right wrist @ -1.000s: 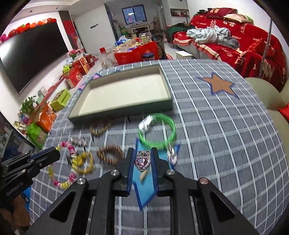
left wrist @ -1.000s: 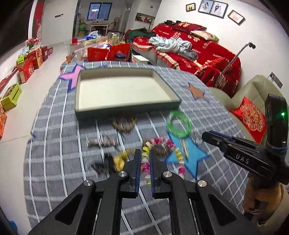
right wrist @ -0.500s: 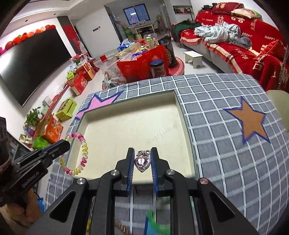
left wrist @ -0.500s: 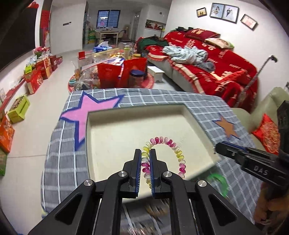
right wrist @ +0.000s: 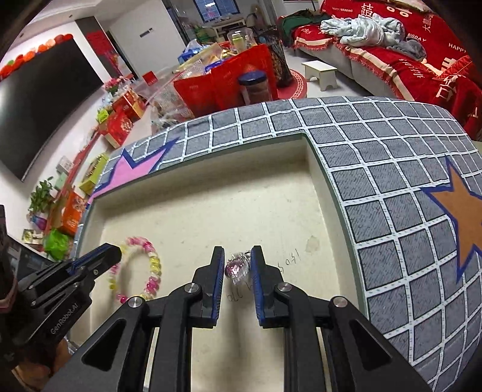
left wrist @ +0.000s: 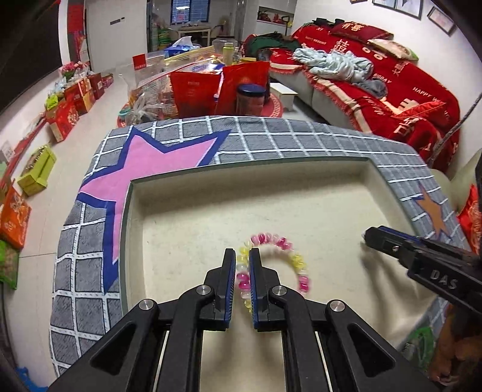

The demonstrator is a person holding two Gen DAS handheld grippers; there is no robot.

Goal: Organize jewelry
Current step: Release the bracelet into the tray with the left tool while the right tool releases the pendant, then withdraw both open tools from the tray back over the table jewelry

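Beaded bracelet (left wrist: 272, 262) smeared by motion blur, its nearest beads hidden between the left gripper's fingers (left wrist: 229, 280), purple pendant (right wrist: 238, 267) blurred, shape unclear, green bangle (left wrist: 421, 342) cut off behind the right gripper's body at lower right, handwriting (right wrist: 289, 260) on tray floor illegible

Am working in home living room. Sofa (left wrist: 376, 90) along wall under red covers, crumpled pale blanket (left wrist: 337, 64) on it. Framed pictures (left wrist: 397, 6) above. Big dark TV screen (right wrist: 45, 99) on opposite wall, houseplant (right wrist: 40, 197) below it. Red gift boxes (left wrist: 69, 108) line floor. Small white stool (right wrist: 320, 72) on round red rug (right wrist: 296, 84). Tabletop (left wrist: 271, 135) wears grey checked cloth with stars.
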